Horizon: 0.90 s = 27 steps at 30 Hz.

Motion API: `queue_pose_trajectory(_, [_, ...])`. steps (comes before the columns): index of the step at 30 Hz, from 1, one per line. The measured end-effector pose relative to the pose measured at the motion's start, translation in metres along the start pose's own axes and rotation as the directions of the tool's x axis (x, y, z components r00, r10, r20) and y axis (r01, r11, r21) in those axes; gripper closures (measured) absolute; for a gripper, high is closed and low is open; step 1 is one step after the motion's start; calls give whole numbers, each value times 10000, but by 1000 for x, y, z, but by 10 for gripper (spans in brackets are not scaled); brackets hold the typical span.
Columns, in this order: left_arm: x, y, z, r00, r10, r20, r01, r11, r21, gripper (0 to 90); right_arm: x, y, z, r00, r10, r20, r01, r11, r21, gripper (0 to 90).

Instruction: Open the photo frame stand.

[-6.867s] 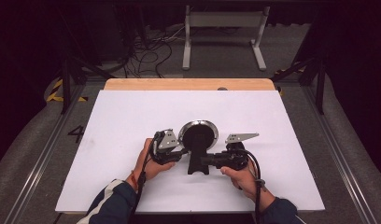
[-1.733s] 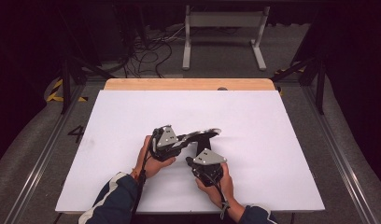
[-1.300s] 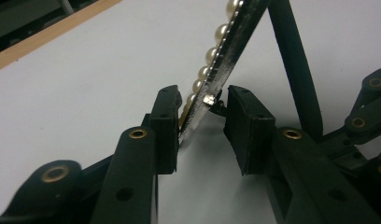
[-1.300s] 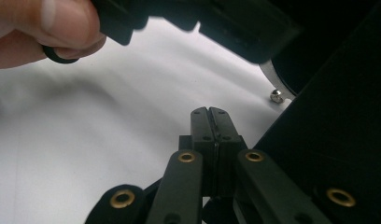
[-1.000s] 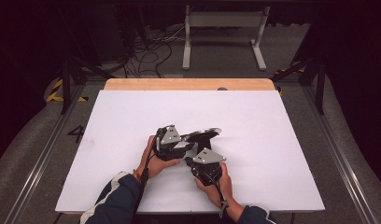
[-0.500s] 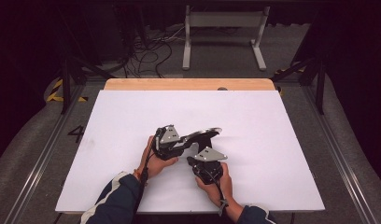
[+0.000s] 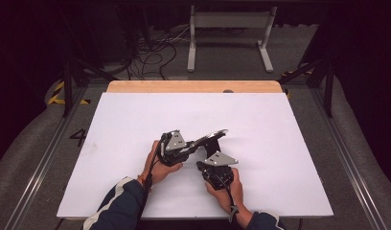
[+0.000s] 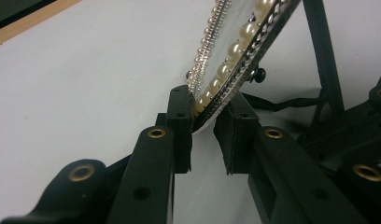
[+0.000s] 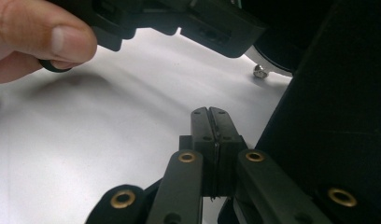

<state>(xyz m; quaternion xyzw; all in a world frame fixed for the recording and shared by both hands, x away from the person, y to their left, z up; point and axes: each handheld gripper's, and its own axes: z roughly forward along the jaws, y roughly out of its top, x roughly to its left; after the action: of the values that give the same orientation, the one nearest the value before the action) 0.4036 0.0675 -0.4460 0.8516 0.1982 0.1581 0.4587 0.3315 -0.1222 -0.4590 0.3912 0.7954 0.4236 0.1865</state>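
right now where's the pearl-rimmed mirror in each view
High view: the mirror is tilted up off the table just left of centre, its rim at the left gripper.
Left gripper view: its pearl rim runs from top right down between the jaws, which have just been closing.
Right gripper view: a dark edge by a small screw at upper right may be the mirror; I cannot tell.
Shared landmark: the white table.

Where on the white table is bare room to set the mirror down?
The white table is bare to the right of the right tool, and also between the mirror and the wooden strip. It is crowded around the left tool and both hands.
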Motion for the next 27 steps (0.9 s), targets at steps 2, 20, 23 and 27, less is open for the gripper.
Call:
queue_pose_trajectory(2, [-1,0,0,10000,12,-3,-12,10000,1,759,-1,-1,-1,10000,-4,-7,4,10000,44,900])
queue_pose_trajectory(20, [-8,9,-5,9994,-167,319,181,9988,-462,649,-16,-5,-6,9996,-212,-186,217,9994,269,900])
queue_pose_trajectory(23, [-7,9,-5,9990,-216,395,236,9985,-494,647,-17,-5,-8,9992,-309,-235,315,9992,242,900])
queue_pose_trajectory(27, [-3,8,-5,9967,-460,675,502,9968,-627,637,-21,-5,-12,9991,-352,-239,360,9988,320,900])
